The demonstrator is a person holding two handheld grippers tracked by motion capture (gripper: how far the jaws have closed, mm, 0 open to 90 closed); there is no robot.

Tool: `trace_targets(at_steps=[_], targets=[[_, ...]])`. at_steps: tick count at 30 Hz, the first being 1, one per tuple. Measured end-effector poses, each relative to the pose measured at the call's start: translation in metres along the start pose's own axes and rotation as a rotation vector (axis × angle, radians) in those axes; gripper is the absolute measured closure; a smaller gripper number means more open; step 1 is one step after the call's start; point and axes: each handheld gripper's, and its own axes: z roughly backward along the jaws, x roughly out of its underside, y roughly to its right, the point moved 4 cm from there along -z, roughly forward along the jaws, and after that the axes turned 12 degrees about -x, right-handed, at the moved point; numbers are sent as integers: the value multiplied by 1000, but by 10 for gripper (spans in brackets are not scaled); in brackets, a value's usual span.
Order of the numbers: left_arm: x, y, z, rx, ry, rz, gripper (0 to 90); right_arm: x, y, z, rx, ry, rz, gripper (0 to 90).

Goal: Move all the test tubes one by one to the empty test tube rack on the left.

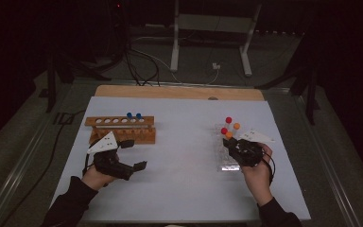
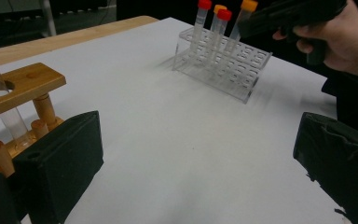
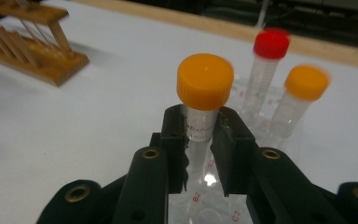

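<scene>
Right gripper (image 3: pixel 199 140) clamps a clear, orange-capped plastic tube (image 3: pixel 204 93) above the transparent rack (image 2: pixel 223 65); left gripper (image 2: pixel 196 154) gapes wide

**Work surface and the racks it carries**

My surface (image 1: pixel 179 161) is a wooden top under a white sheet, its bare wood showing along the far edge. A wooden rack (image 1: pixel 121 129) stands at my left; a clear plastic rack (image 1: pixel 227 153) stands at my right, well apart.

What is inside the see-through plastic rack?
The clear plastic rack holds four capped tubes: two red-capped tubes and two orange-capped. The right gripper is clamped on the nearer orange-capped tube. Its jaws cover part of that tube; many rack holes stand empty.
</scene>
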Motion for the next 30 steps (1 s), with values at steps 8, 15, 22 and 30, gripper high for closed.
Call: trace_targets(at_steps=[8, 15, 22, 30], targets=[[-1, 0, 0, -1, 3, -2, 23, -15, -6, 22, 6, 64, 27, 748], [-4, 1, 1, 3, 3, -6, 23, -26, -17, 36, -7, 106, 55, 747], [-10, 5, -3, 19, -2, -10, 24, -26, -38, 32, -70, 94, 86, 748], [-20, 11, -10, 45, -10, -23, 24, -16, -56, 14, -139, 46, 102, 748]])
